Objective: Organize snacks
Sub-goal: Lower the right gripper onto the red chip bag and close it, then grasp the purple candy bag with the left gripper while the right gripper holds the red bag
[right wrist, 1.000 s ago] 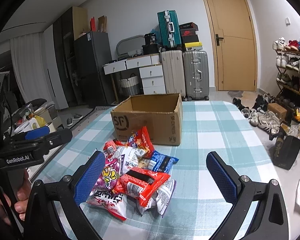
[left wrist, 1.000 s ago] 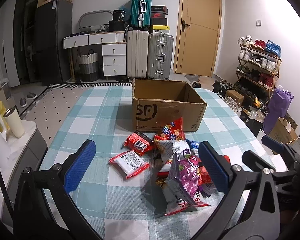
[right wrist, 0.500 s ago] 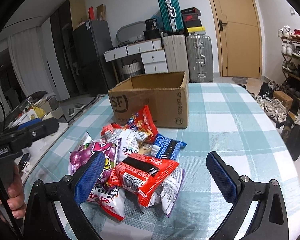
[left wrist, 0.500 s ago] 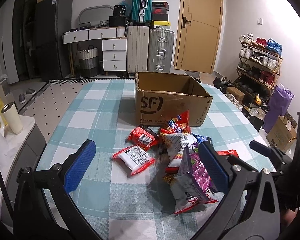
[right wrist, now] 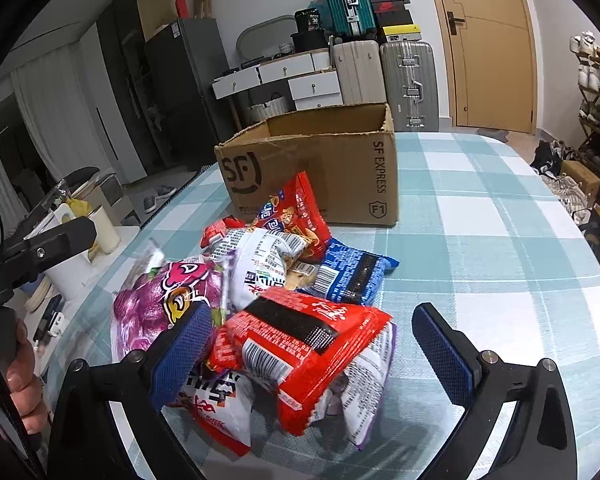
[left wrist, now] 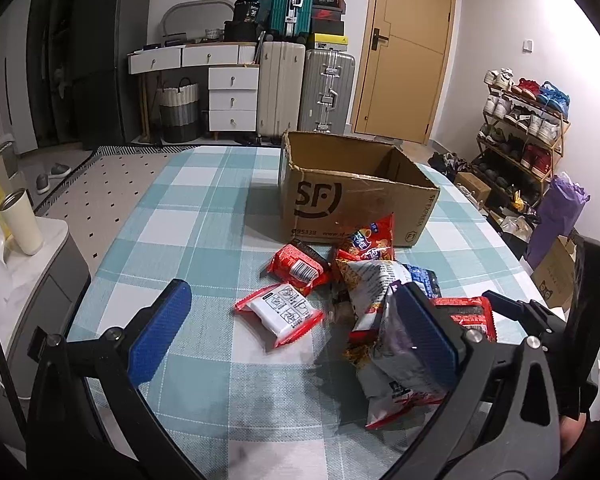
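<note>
Checked teal-and-white cloth covers the tabletop (left wrist: 204, 208), with suitcases (left wrist: 306, 92) and a wooden door (left wrist: 408, 48) against the far wall. At the far left of my right camera, my hand (right wrist: 22, 384) grips the handle of my left claw (left wrist: 296, 332). That claw hangs released over the cloth, its blue pads spread wide with nothing between them. Just ahead of it lies a white packet with red ends (left wrist: 280, 314), flat and a little apart from the pile. Beyond that sits a red packet showing its barcode (left wrist: 298, 266), near the foot of the open SF Express cardboard box (right wrist: 320, 164). A red chip bag (right wrist: 296, 210) leans against the box's front wall.

The heap of snacks lies in front of the box: a purple bag (right wrist: 160, 304) on its left side, a white bag with printed text (right wrist: 260, 264) in the middle, a blue packet (right wrist: 350, 274) to the right. My right claw (right wrist: 312, 348) is also released, pads wide apart, set low around a red packet with a black stripe (right wrist: 300, 344) that tops the near end of the heap. The left pad is just beside the packet's edge; whether it touches I cannot tell.
</note>
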The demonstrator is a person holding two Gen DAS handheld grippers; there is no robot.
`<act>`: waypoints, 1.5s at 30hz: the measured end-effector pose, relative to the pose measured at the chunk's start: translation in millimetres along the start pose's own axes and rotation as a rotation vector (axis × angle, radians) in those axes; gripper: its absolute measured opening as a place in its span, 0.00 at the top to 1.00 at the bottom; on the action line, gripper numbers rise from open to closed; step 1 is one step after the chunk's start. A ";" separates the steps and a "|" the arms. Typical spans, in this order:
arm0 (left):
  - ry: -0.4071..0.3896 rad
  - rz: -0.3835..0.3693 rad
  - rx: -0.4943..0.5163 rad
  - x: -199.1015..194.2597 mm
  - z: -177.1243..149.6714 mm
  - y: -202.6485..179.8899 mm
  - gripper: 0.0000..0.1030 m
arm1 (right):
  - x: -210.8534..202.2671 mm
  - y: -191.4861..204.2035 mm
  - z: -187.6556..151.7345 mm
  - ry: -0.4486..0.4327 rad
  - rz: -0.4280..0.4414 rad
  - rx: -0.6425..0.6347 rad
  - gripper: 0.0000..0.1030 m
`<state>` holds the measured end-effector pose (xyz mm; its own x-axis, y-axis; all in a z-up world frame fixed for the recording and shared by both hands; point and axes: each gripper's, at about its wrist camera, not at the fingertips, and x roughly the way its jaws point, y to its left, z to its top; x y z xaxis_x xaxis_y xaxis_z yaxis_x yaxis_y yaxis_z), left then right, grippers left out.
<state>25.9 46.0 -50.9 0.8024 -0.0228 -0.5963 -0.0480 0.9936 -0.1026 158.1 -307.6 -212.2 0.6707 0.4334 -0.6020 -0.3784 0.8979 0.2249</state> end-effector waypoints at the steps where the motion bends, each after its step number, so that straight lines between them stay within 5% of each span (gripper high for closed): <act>1: 0.002 -0.001 -0.001 1.6 0.1 0.5 0.01 | 2.0 0.7 -0.5 0.005 0.005 0.000 0.09; 7: 0.011 0.002 -0.010 6.2 -1.3 4.6 0.01 | 9.9 -0.5 -6.2 0.039 0.040 0.017 0.46; 13: 0.019 0.003 -0.018 9.1 -3.9 5.4 0.01 | 8.2 -6.3 -8.2 0.035 0.092 0.047 0.58; 26: 0.036 -0.010 -0.005 7.2 -7.9 -2.6 0.01 | -13.5 -11.9 -5.7 -0.046 0.117 0.069 0.60; 45: 0.125 -0.147 0.039 30.1 -16.1 -51.0 0.01 | -44.6 -28.7 -11.1 -0.107 0.131 0.100 0.60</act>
<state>42.9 -7.2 -76.4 0.7186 -0.1791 -0.6720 0.0893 0.9820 -0.1662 131.9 -353.5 -200.3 0.6858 0.5482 -0.4787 -0.4055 0.8340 0.3742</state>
